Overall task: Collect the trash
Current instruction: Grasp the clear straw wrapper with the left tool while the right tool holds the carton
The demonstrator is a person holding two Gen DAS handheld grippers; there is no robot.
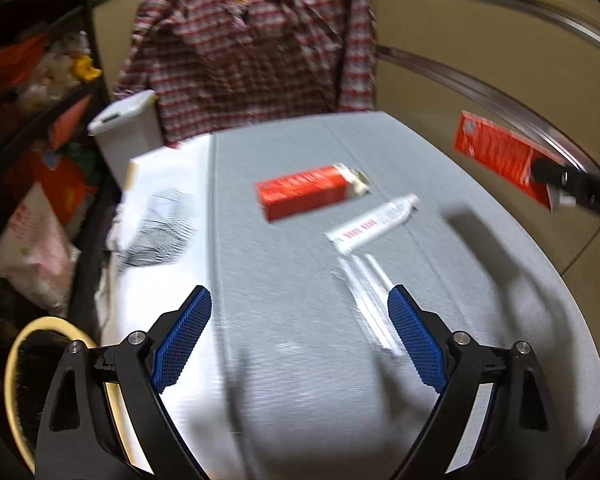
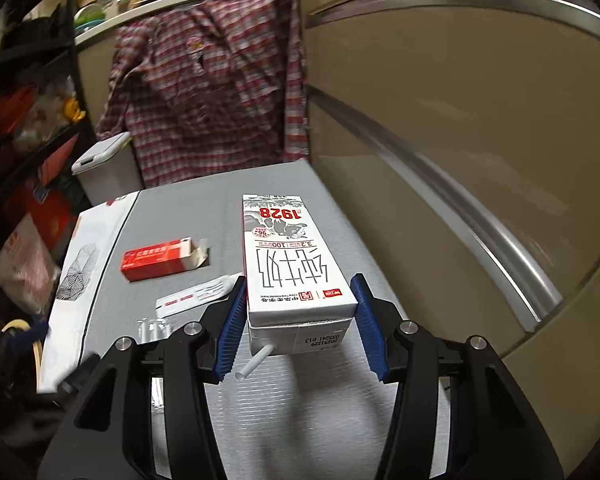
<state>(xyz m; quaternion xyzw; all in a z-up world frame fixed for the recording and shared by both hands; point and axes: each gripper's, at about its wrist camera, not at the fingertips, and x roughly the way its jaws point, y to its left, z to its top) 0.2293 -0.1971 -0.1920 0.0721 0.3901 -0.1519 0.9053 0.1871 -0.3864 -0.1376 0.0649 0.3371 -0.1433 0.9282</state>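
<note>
Gripping a white milk carton (image 2: 296, 264) between its blue pads, the right claw (image 2: 300, 320) holds the carton lifted off the grey bench (image 2: 324, 408); both pads press on the carton's sides. The carton's face reads "1928" in red, upside down in this view, with large outlined Chinese characters below it and a line carrying "3.2" and "100". Its near end bears a printed date code that looks like "20251229", and a white straw (image 2: 254, 362) sticks out of that end. From the left wrist view the same carton shows its red side (image 1: 500, 156), raised past the bench's right edge.

The left claw (image 1: 300, 340) hangs released over the bench, its jaws wide apart with nothing between them.

Lying on the bench, a red box (image 2: 158, 260) has its end flap torn open; its white lettering is too small to read, and I cannot tell what is inside. Just beside it rests a white tube (image 2: 198, 298) with red print, also unreadable. Near the tube is a clear crinkled wrapper (image 1: 370, 296).

A white lidded bin (image 2: 104, 168) stands beyond the bench's far left corner, lid closed. A red checked shirt (image 2: 204, 92) hangs behind.
</note>
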